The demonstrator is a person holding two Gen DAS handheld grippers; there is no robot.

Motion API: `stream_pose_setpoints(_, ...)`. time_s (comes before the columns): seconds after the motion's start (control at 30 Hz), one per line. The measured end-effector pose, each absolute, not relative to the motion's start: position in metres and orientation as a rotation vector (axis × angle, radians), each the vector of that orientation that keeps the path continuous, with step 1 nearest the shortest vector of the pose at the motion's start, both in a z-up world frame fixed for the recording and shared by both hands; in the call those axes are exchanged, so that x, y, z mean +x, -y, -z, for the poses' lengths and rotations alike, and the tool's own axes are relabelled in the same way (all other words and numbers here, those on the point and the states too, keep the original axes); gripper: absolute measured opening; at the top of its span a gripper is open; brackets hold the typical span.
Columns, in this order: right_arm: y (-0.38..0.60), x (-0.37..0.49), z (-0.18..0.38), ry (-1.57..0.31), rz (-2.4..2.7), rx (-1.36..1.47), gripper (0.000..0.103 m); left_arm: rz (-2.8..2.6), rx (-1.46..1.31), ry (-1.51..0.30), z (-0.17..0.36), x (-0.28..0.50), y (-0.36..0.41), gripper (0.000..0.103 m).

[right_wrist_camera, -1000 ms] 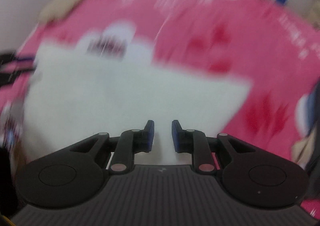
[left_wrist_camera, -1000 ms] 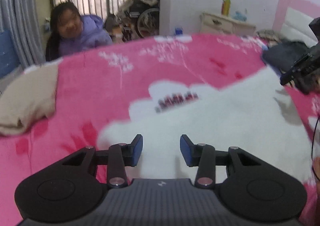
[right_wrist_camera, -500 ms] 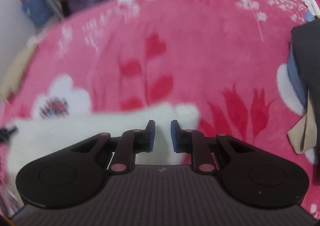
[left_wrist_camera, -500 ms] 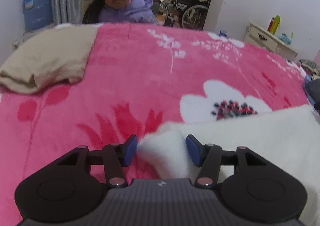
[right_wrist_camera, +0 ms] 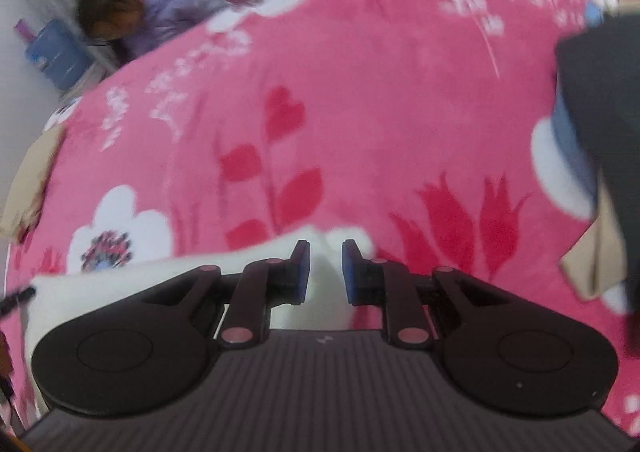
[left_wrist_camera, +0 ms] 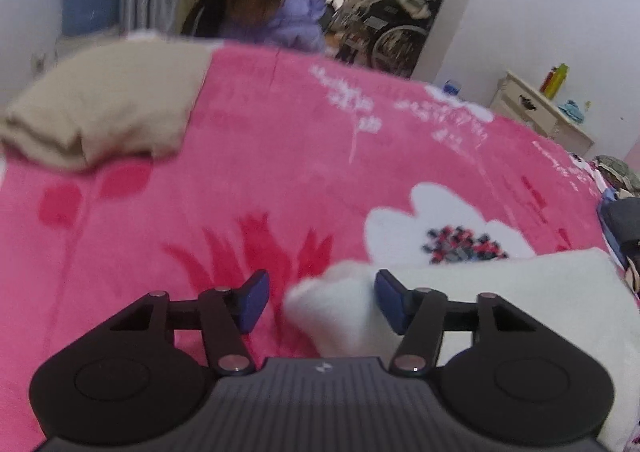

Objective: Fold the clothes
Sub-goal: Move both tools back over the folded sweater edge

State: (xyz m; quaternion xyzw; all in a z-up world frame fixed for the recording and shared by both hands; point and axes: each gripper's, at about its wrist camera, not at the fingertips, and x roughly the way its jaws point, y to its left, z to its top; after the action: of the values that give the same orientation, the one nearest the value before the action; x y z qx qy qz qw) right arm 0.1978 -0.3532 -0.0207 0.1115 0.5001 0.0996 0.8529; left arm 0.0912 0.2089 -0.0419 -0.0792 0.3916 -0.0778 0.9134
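A white fleecy garment [left_wrist_camera: 500,292] lies on the pink flowered blanket [left_wrist_camera: 280,171], and its left corner bulges up between the fingers of my left gripper [left_wrist_camera: 322,302]. That gripper is open wide, with the corner resting against the right pad. In the right wrist view the same white garment [right_wrist_camera: 160,284] stretches off to the left. My right gripper [right_wrist_camera: 325,272] is shut on its upper right edge, with a narrow strip of white cloth pinched between the blue pads.
A folded beige cloth [left_wrist_camera: 108,103] lies at the blanket's far left. A dark garment pile [right_wrist_camera: 600,111] sits on the right side. A person in a purple jacket [left_wrist_camera: 260,11] leans at the far edge. A cream cabinet [left_wrist_camera: 536,111] stands beyond.
Both grippers swung forward over the bed, carrying the white garment's edge with them. The left fingers spread wider around the corner. The right gripper's gap stayed the same.
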Motion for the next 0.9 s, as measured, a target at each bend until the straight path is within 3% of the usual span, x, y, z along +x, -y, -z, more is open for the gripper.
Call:
stream_pose_setpoints(0.1,0.333,0.179,0.016,-1.073,-0.296,0.145,0.016,0.232,-0.131,-0.788,0.03,0.08,-0.198,0.058)
stream_pose_setpoints(0.27,0.311,0.173,0.073,-1.155,-0.286,-0.03,0.015,0.204,-0.032,-0.841,0.065,0.081,-0.189,0.063)
stream_pose_setpoints(0.37,0.305,0.173,0.056,-1.145,-0.27,-0.053,0.016,0.189,-0.111,-0.877,0.062,0.085,-0.198,0.06)
stream_pose_setpoints(0.5,0.292,0.15,0.016,-1.116,-0.398,-0.109,0.016,0.228,-0.013,-0.803,0.027,0.065,-0.187,0.056)
stream_pose_setpoints(0.63,0.265,0.117,0.017,-1.143,-0.553,-0.214,0.016,0.359,0.009,-0.78,0.008,0.042,-0.168,0.056)
stream_pose_setpoints(0.77,0.25,0.103,0.073,-1.222,-0.535,-0.328,0.016,0.44,0.135,-0.892,0.046,0.029,-0.136,0.056)
stream_pose_setpoints(0.9,0.249,0.104,0.062,-1.218,-0.518,-0.327,0.016,0.421,0.286,-0.832,0.052,0.013,-0.121,0.056)
